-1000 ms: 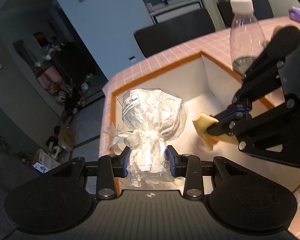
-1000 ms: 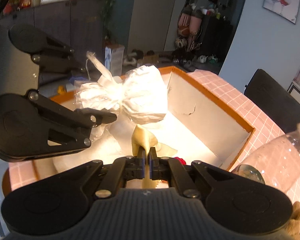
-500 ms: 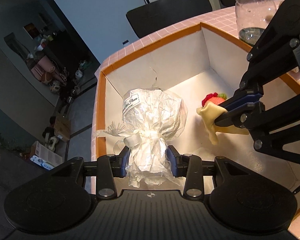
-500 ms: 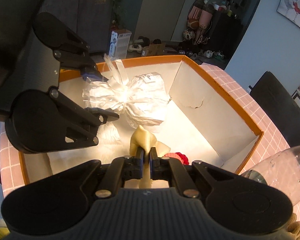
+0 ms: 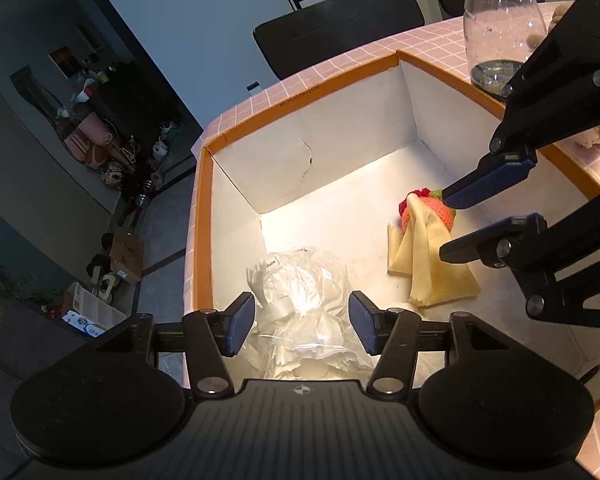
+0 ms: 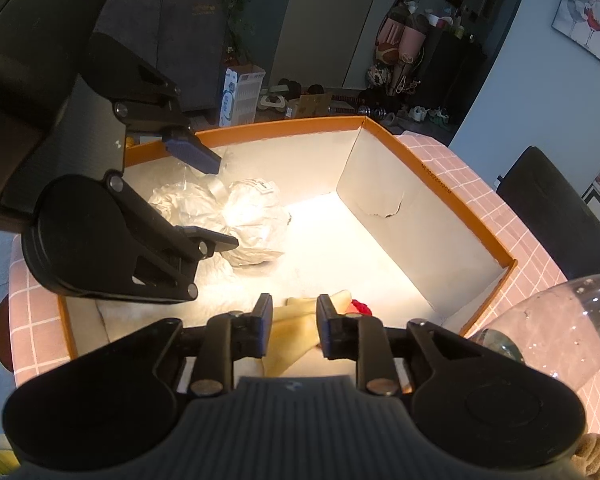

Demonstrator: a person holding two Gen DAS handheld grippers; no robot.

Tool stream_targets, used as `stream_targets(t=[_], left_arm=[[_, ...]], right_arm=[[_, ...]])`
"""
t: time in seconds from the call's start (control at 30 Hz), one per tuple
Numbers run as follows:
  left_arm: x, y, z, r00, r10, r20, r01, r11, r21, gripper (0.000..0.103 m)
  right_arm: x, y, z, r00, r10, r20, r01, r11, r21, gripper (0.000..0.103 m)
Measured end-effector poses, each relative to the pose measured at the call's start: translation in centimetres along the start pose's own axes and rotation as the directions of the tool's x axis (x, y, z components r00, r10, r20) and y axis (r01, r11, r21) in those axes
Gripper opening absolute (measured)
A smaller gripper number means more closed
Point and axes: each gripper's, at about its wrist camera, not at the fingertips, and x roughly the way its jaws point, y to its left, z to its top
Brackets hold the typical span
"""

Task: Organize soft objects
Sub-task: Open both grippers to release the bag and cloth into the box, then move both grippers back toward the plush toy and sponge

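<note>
Now that both soft things lie on the floor of the box, the step in hand looks like the letting go, and doing it well means drawing each claw straight back up without dragging anything along. The white wrapped bundle rests in the near left corner of the box, crinkly and light, so its loose film could catch on a pad as the left claw lifts; a clean vertical pull, jaws wide, would avoid that. The yellow cloth lies draped on the box floor against the orange and red knitted toy, and one fold of it runs up between the pads of the right claw, so that claw would do best to spread a little more before rising.

The left claw has just been opening: its blue pads stand well apart on either side of the bundle, not pressing it, with the bundle between and below them. The right claw has also just been opening, by a smaller gap; the cloth sits between its pads, apparently loose. A clear plastic bottle stands on the pink tiled worktop just beyond the box's far rim, so the right claw's way out should stay clear of it.
</note>
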Motion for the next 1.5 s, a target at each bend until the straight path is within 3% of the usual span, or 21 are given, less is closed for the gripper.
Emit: stream_targets(t=[0.27, 0.43, 0.8, 1.07, 1.33, 1.5], left_arm=[[-2.4, 0.0, 0.1, 0.998, 0.017, 0.061, -0.015, 0.999, -0.037, 0.064], [-4.9, -0.4, -0.4, 0.990, 0.029, 0.139, -0.015, 0.995, -0.099, 0.064], [-10.5, -4.7, -1.6, 0.933, 0.060, 0.355, 0.018, 0.977, -0.213, 0.064], [-12.9, -7.9, -2.3, 0.882, 0.037, 0.470, 0.109, 0.953, -0.281, 0.064], [-12.9, -11.9, -1.8, 0.839, -0.106, 0.534, 0.283, 0.922, -0.262, 0.064], [-11.2, -14.8, -1.1, 0.825, -0.187, 0.533, 0.361, 0.901, -0.243, 0.064]], right_arm=[[-2.4, -0.2, -0.9, 0.998, 0.004, 0.061, -0.006, 0.999, 0.033, 0.034], [-4.9, -0.3, -2.8, 0.992, -0.021, 0.124, 0.009, 0.996, 0.092, 0.040], [-10.4, -1.0, -9.1, 0.970, -0.141, 0.197, 0.077, 0.950, 0.303, 0.054], [-14.7, -1.5, -14.8, 0.932, -0.302, 0.203, 0.186, 0.875, 0.447, 0.058], [-17.0, -2.8, -20.4, 0.891, -0.436, 0.126, 0.282, 0.751, 0.597, 0.062], [-17.2, -3.9, -23.0, 0.881, -0.468, 0.061, 0.322, 0.691, 0.648, 0.062]])
